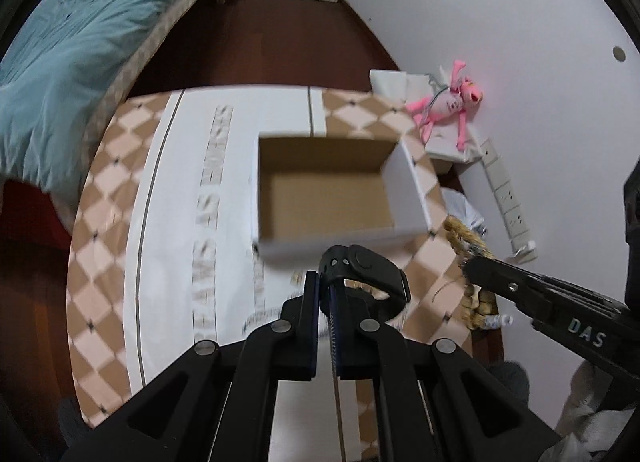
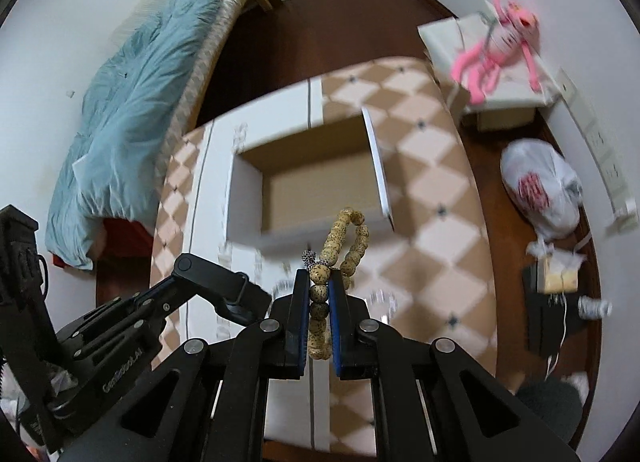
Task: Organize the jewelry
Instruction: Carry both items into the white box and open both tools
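Note:
My left gripper [image 1: 325, 282] is shut on a black wristband [image 1: 366, 272], held just above the near wall of an open, empty cardboard box [image 1: 328, 189]. My right gripper [image 2: 319, 282] is shut on a bracelet of tan speckled beads [image 2: 348, 240], its loop sticking up past the fingertips, in front of the same box [image 2: 316, 185]. The right gripper also shows in the left wrist view [image 1: 476, 266] at the right with the beads [image 1: 460, 238]. The left gripper with the wristband [image 2: 216, 276] shows at lower left in the right wrist view.
The box sits on a table under a white and tan diamond-patterned cloth [image 1: 168, 221]. A bed with a blue duvet [image 1: 76, 61] is to the left. A pink plush toy [image 1: 452, 101] lies on a white stand at the right. A white plastic bag [image 2: 540, 189] lies on the floor.

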### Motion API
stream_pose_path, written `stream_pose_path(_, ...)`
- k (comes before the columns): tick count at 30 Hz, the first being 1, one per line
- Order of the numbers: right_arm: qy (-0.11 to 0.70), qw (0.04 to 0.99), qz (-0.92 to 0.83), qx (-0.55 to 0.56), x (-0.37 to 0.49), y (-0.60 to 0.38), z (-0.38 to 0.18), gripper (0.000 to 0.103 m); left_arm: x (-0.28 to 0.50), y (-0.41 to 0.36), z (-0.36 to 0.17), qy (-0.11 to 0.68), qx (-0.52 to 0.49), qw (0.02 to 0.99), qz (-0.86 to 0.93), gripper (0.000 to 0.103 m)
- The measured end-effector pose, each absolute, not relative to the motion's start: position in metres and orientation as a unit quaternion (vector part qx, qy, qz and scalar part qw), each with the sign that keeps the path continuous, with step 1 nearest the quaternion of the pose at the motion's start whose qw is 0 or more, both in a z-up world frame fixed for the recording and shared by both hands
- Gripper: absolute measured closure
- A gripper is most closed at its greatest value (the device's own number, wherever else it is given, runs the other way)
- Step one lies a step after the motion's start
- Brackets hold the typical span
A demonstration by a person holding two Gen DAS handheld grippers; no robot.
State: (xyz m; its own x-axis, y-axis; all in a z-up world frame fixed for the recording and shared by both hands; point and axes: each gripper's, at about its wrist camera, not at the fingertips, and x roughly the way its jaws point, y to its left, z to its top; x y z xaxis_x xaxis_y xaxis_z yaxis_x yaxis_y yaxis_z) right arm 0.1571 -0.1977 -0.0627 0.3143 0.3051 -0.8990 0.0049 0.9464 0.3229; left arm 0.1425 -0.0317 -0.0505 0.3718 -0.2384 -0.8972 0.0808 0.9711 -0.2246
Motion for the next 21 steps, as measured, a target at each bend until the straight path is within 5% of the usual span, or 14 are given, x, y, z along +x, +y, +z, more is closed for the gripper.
stream_pose_path(14, 0.63, 0.766, 0.103, 0.073, 0.279, -0.167, -0.113, 0.093, 0.255, -0.03, -0.094, 0.617, -0.089, 0.776, -0.09, 0.094)
stream_pose_path(17, 0.64, 0.761, 0.091, 0.059, 0.287, -0.168, -0.122, 0.085, 0.264, -0.03, -0.101, 0.632, -0.087, 0.766, -0.078, 0.093)
stream_pose_path(19, 0.641, 0.761, 0.084, 0.056, 0.286, -0.171, -0.124, 0.059, 0.267, -0.027, -0.102, 0.636, -0.08, 0.765, -0.067, 0.085)
stream_pose_path(21, 0.638, 0.764, 0.084, 0.057, 0.284, -0.174, -0.123, 0.043, 0.267, -0.023, -0.101, 0.63, -0.085, 0.769, -0.066, 0.042)
